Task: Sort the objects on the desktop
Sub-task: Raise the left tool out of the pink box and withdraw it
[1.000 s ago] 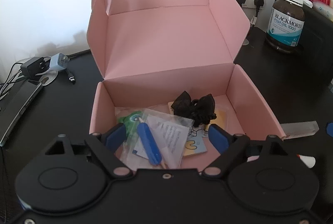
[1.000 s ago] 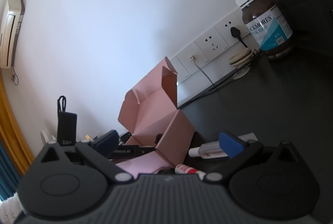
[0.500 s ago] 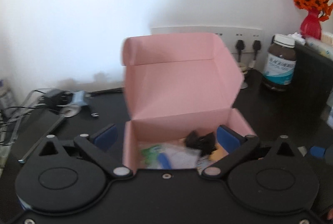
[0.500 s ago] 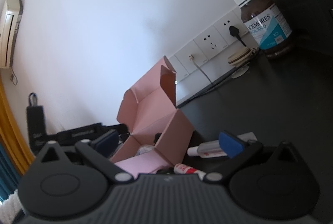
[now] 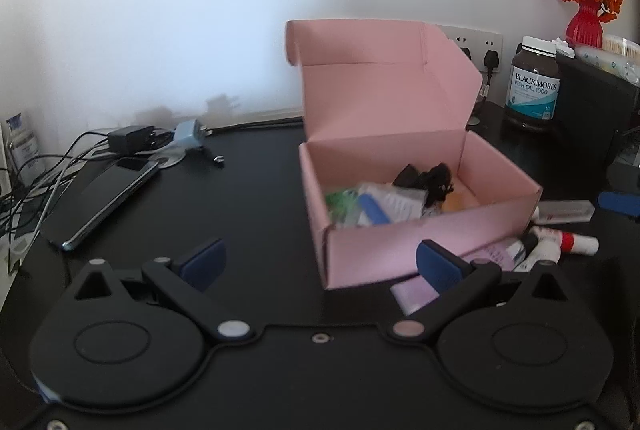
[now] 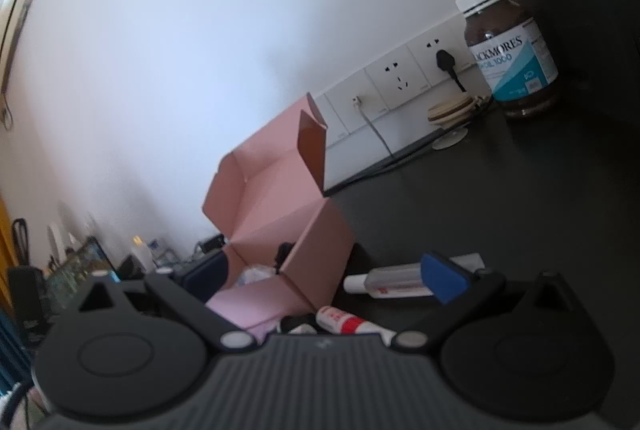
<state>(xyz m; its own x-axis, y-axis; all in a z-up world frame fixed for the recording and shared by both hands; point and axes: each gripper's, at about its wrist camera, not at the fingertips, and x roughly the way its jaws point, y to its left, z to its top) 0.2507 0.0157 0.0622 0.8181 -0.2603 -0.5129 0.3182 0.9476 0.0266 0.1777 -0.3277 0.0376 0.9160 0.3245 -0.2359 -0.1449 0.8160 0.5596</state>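
Pulling back from the pink box point(image 5: 404, 190), I am swinging my left gripper point(image 5: 320, 262) away, so the box that was under my fingers is now sitting ahead and to one side. My left fingers point(image 5: 204, 260) have just been opening and are standing wide with nothing between them, which I take to mean the last item is dropped. I am keeping the lid propped upright so things can go straight in. Inside the box are lying a blue pen point(image 5: 374, 210), clear packets, something green and a black bow point(image 5: 434, 180). Outside, against its near corner on the tabletop point(image 5: 248, 206), a red-banded tube point(image 6: 352, 324) and a clear tube point(image 6: 390, 282) are waiting. My right gripper point(image 6: 320, 278) is hovering over them, fingers wide and empty.
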